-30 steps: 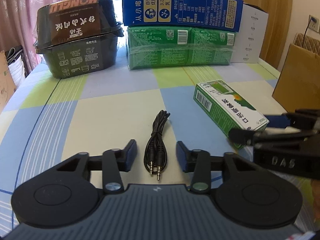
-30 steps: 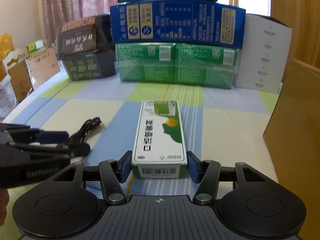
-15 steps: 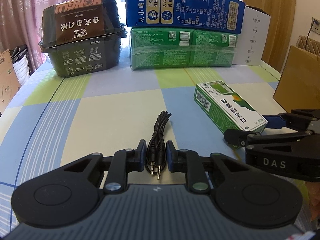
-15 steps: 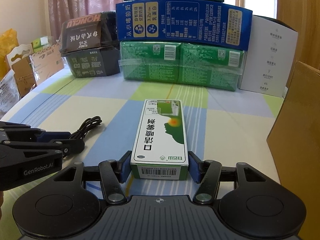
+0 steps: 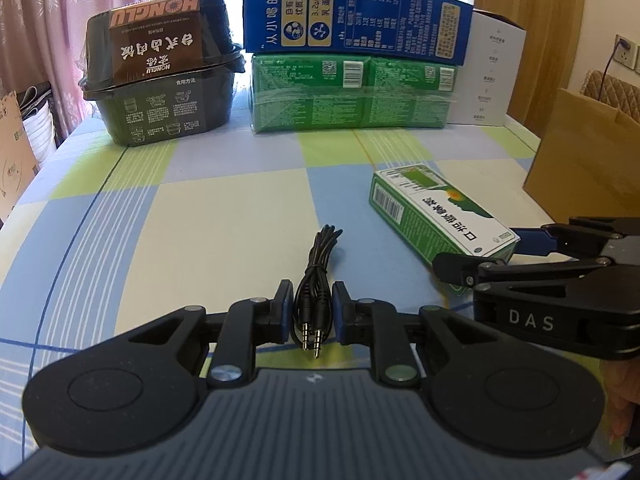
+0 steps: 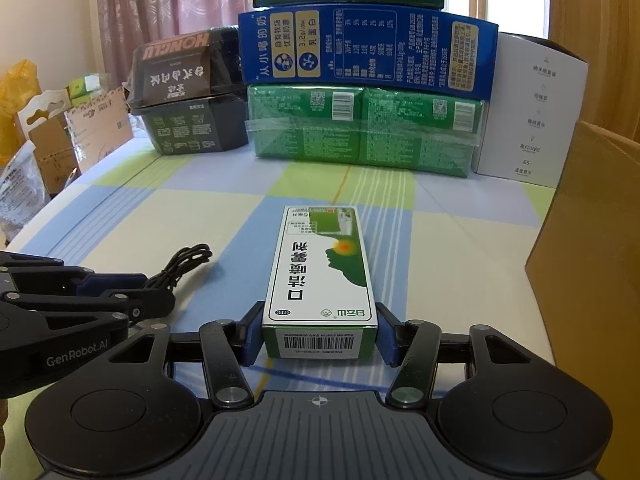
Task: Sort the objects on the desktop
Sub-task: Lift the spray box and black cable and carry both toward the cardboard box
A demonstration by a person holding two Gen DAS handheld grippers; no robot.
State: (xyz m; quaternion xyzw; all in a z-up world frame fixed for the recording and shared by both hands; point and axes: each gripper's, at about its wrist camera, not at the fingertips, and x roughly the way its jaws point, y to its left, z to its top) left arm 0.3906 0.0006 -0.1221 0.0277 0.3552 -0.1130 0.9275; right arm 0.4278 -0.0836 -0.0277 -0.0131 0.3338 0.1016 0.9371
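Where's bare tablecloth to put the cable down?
Free: the wide patch between the black cable and the black meal tub, left of the green medicine box. Crowded: the back row, green carton pack and white box.

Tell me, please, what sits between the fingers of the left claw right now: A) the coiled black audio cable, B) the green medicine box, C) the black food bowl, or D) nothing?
A: the left claw is closed around the black audio cable, its two plugs pointing toward the camera.

Both tools sit low and level side by side, the left tool (image 5: 313, 312) nearly closed with narrow spacing, the right tool (image 6: 319, 338) set wider, fingers parallel.
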